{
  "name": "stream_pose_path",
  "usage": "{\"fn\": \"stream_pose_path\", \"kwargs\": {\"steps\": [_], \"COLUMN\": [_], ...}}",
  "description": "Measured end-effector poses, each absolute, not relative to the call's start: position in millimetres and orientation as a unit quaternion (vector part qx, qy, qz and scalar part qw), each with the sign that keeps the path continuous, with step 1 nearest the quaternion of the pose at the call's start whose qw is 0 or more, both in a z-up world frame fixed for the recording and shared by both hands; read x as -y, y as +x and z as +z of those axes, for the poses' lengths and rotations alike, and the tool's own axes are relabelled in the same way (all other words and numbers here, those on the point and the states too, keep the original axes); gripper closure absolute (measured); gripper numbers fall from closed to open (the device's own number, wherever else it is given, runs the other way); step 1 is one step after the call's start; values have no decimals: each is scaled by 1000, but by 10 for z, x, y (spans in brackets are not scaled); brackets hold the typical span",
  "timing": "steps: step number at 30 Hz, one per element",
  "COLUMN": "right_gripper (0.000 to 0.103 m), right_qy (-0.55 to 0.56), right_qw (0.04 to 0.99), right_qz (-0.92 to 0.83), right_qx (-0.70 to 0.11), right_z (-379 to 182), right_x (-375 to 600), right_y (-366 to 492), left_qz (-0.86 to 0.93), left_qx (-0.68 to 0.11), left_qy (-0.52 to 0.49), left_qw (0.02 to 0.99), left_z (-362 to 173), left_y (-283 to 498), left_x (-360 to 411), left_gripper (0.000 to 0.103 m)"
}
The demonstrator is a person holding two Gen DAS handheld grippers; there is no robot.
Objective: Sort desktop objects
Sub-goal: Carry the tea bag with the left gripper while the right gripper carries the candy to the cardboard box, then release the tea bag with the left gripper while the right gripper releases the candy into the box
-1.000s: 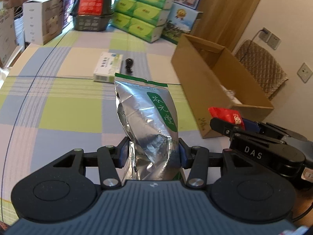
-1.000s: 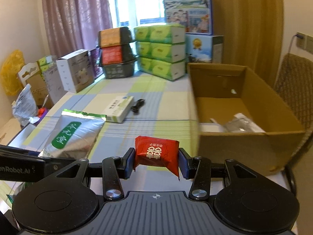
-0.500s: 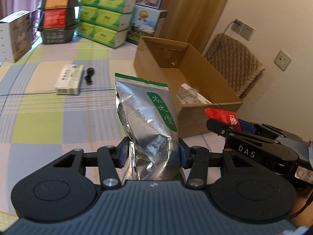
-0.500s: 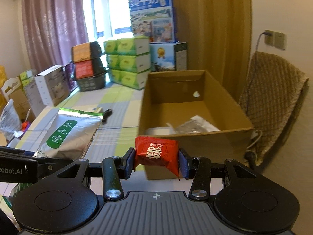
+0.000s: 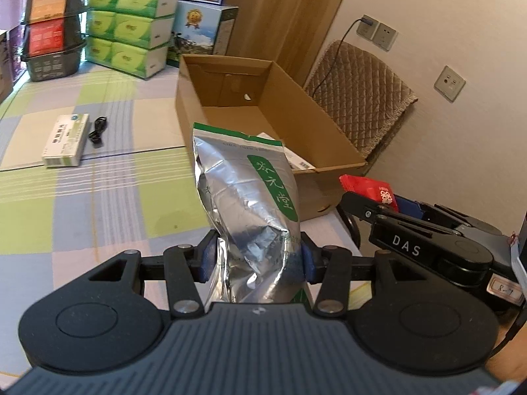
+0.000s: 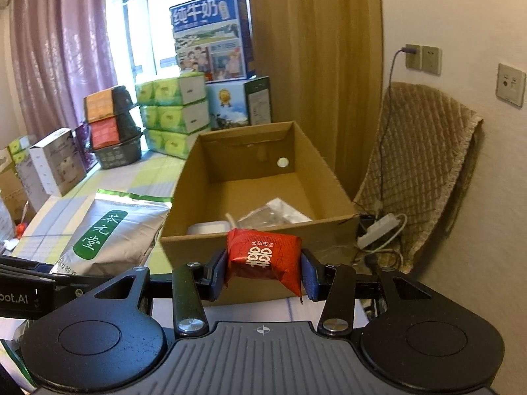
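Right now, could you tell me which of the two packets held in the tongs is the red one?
The small red foil packet in the right tongs; the left tongs hold a tall silver foil pouch with a green label.

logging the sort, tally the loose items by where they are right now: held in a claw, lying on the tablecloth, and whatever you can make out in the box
Held in a claw: 2, silver tea bag, red packet
On the tablecloth: 2, white carton, black cable
Visible in the cardboard box: 2, white item, clear plastic bag
Total: 6
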State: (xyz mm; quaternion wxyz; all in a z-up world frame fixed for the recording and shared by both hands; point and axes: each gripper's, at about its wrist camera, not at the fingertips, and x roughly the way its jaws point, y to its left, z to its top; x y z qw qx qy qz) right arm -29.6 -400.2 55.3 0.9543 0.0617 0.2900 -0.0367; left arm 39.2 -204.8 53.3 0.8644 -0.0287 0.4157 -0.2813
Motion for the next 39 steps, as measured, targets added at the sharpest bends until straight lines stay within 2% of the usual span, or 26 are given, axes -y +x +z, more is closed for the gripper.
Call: {"fn": "stream_pose_path", "kwargs": {"steps": [12,39], "right_gripper": [59,59], "right_qy": [60,20], "right_qw": [955,961], "right_qz": [-53,-35], "right_qx": [-285,-274], "right_z": [635,809], "right_x": [4276,4444], "right_y": [-187,619], "left_qz": [-291,-292], "left_qx": [-417,-413], "left_qy": [-30,-33], "left_qw": [860,862], "left_z": [566,689], "left_y": [576,1388], "left_x": [2330,2662], "left_gripper": [59,59]}}
